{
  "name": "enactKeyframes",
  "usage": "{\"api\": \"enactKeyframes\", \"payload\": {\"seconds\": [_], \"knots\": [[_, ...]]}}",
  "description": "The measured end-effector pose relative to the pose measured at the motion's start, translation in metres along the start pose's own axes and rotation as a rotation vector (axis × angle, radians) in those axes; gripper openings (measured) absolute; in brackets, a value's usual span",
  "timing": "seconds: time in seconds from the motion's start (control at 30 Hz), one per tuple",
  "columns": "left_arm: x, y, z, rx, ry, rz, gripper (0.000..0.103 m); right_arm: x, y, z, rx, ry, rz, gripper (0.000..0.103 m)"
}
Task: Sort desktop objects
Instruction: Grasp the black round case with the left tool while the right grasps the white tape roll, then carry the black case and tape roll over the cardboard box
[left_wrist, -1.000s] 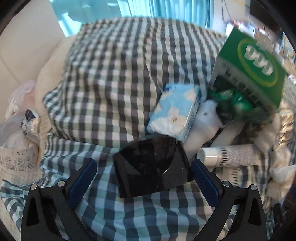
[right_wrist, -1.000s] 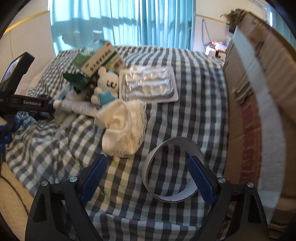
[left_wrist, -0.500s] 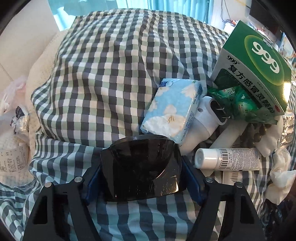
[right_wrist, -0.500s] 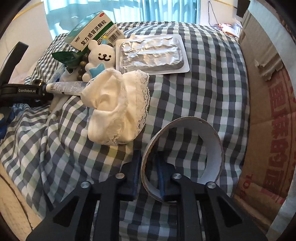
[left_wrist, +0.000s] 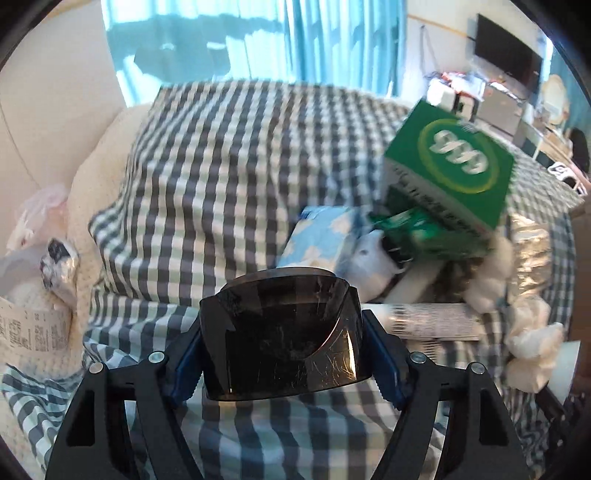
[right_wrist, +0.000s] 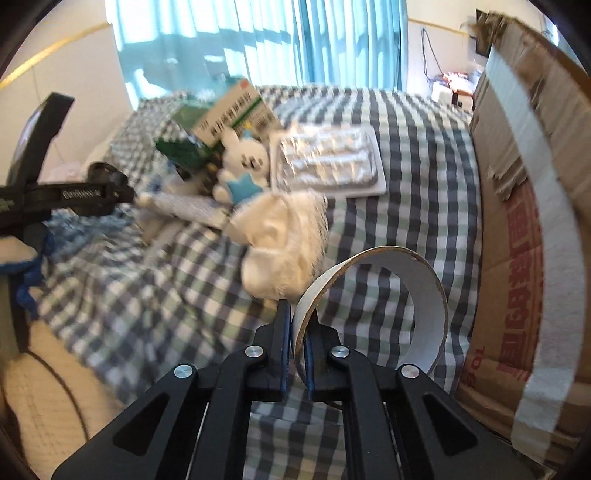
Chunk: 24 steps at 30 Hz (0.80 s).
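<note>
Two tools, both loaded. Checked cloth (left_wrist: 236, 155) covers the whole surface, wrinkled near the front edge. Big cardboard box (right_wrist: 524, 229) stands at the right side in the right wrist view, pale tape strip down its wall, red print low on it. Teal curtains (right_wrist: 258, 40) at the back.

Left tool (left_wrist: 282, 354) clamped on a dark glossy curved case (left_wrist: 280, 332), blue pads pressed on both its sides, case held clear above the cloth. Scratches visible on its lid.

Right tool (right_wrist: 297, 354) clenched tight on the wall of a white cardboard ring (right_wrist: 373, 306), one pad inside, one outside; ring stands on edge, tilted, beside the cardboard box.

Clutter pile sits beyond both tools, middle of the cloth: green medicine box (left_wrist: 450, 166) tilted on top, blurred; foil blister sheet (right_wrist: 328, 158) lying flat to the right of the pile; white lace-edged cloth bundle (right_wrist: 284, 236) just behind the ring; blue floral tissue pack (left_wrist: 317, 236) under the green box edge; white tube (left_wrist: 428, 321) with barcode lying flat just right of the case; white bear toy (right_wrist: 243, 166) with blue bow leaning on the green box.

Left of the cloth: receipt (left_wrist: 22, 325) and crumpled plastic bag (left_wrist: 40, 206), off the pile. Green sachets spill from the green box mouth, too blurred to count.
</note>
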<state>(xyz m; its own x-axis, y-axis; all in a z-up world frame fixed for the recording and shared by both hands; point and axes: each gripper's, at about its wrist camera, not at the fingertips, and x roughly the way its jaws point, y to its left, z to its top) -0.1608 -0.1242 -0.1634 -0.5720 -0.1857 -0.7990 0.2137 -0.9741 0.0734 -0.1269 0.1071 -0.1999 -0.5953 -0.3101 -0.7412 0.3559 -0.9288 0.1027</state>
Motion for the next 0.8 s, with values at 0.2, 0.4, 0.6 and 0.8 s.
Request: {"api": "enactKeyframes", "payload": {"seconds": [0.2,0.4,0.6,0.8], "knots": [[-0.035,0.004,0.015,-0.03,-0.086,-0.097,0.078,-0.041,0.007,0.011,-0.032,-0.17,-0.004,0.006],[-0.066,-0.008,0.017,-0.016,-0.195,-0.144,0.078,-0.08,0.029,0.021,-0.079,-0.314,-0.001,0.006],[-0.129,-0.014,0.016,0.013,-0.349,-0.141,0.078,-0.128,0.053,0.028,-0.157,-0.467,0.016,0.006],[-0.191,-0.025,0.003,0.044,-0.527,-0.134,0.078,-0.183,0.073,0.026,-0.215,-0.607,0.002,0.006]]}}
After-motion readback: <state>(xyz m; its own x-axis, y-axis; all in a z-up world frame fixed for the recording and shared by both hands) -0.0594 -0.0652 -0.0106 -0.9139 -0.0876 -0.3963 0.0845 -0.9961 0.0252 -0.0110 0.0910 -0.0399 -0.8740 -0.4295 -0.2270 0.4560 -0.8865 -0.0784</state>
